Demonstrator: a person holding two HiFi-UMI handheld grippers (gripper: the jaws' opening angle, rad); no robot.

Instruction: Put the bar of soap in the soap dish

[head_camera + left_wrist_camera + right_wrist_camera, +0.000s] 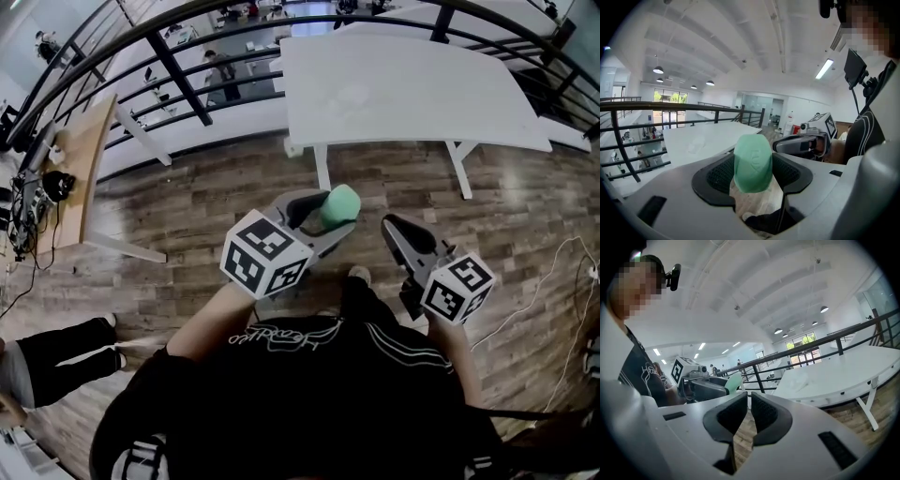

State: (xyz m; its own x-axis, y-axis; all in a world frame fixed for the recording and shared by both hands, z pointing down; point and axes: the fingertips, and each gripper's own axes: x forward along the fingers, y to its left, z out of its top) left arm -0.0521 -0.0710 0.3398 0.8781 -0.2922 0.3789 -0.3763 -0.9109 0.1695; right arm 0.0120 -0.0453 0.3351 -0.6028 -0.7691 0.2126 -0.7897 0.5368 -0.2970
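Standing over a wood-plank floor (206, 202), a person in a black top (309, 394) holds 2 tools out in front of the body. Ahead lies a large white surface (422, 103) on white legs, with a curved black railing (178, 70) running behind and around it. A faint pale shape sits on that white top, too indistinct to identify. A smaller wooden desk (80, 159) stands off to the left by the railing.

At the lower left edge of the head view, a second person's dark trouser leg (66, 352) lies across the planks. A thin pale cable (553, 272) snakes over the floor at the right.

The left tool (323, 221) is raised above the floor, short of the white surface, and points toward it. Its marker cube (265, 255) faces the head camera. The jaws are clamped on the bar of soap (339, 208), which is mint green and rounded. It stands up between the black ribbed pads, with most of it sticking out above them. The left gripper view shows a mark pressed into its face.

The right tool (403, 234) is level with the left one, just beside it and apart from it. Its jaws are drawn together, leaving only a thin slit with nothing in it. Its own marker cube (457, 286) sits near the wrist. A pale shoe tip (359, 275) shows on the floor between the 2 tools.
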